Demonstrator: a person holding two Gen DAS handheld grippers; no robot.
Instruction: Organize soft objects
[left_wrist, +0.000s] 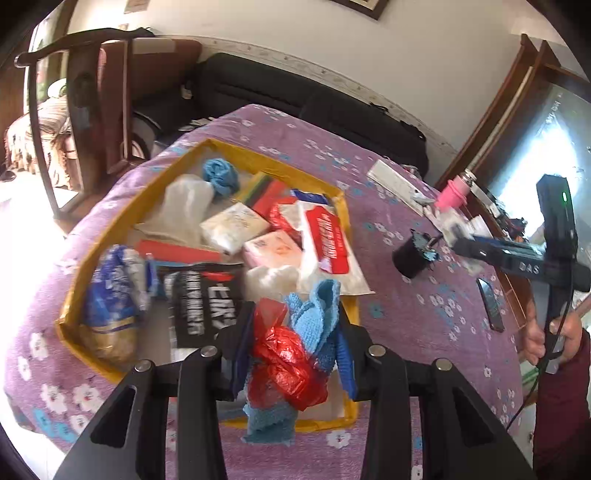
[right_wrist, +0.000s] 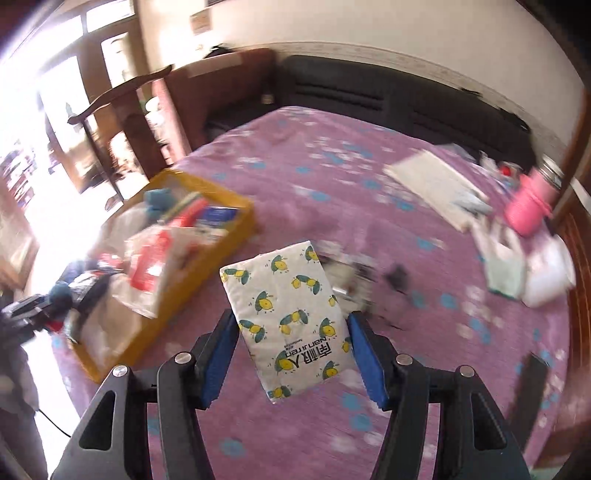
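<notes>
In the left wrist view my left gripper (left_wrist: 291, 350) is shut on a bundle of a blue towel cloth (left_wrist: 317, 314) and a red plastic bag (left_wrist: 284, 362), held over the near corner of the yellow box (left_wrist: 74, 291). The box holds tissue packs, a blue rolled cloth (left_wrist: 221, 175), bags and other soft things. In the right wrist view my right gripper (right_wrist: 291, 350) is shut on a lemon-print tissue pack (right_wrist: 288, 314), above the purple floral cloth (right_wrist: 332, 177), right of the yellow box (right_wrist: 229, 206). The right gripper also shows at the right of the left wrist view (left_wrist: 454, 229).
On the table's right side lie a pink bottle (right_wrist: 528, 206), a white flat board (right_wrist: 436, 184), white and pale green packs (right_wrist: 528, 269), a black small cylinder (left_wrist: 410, 258) and a dark phone (left_wrist: 491, 302). A wooden chair (left_wrist: 92, 92) and a dark sofa (left_wrist: 295, 96) stand behind.
</notes>
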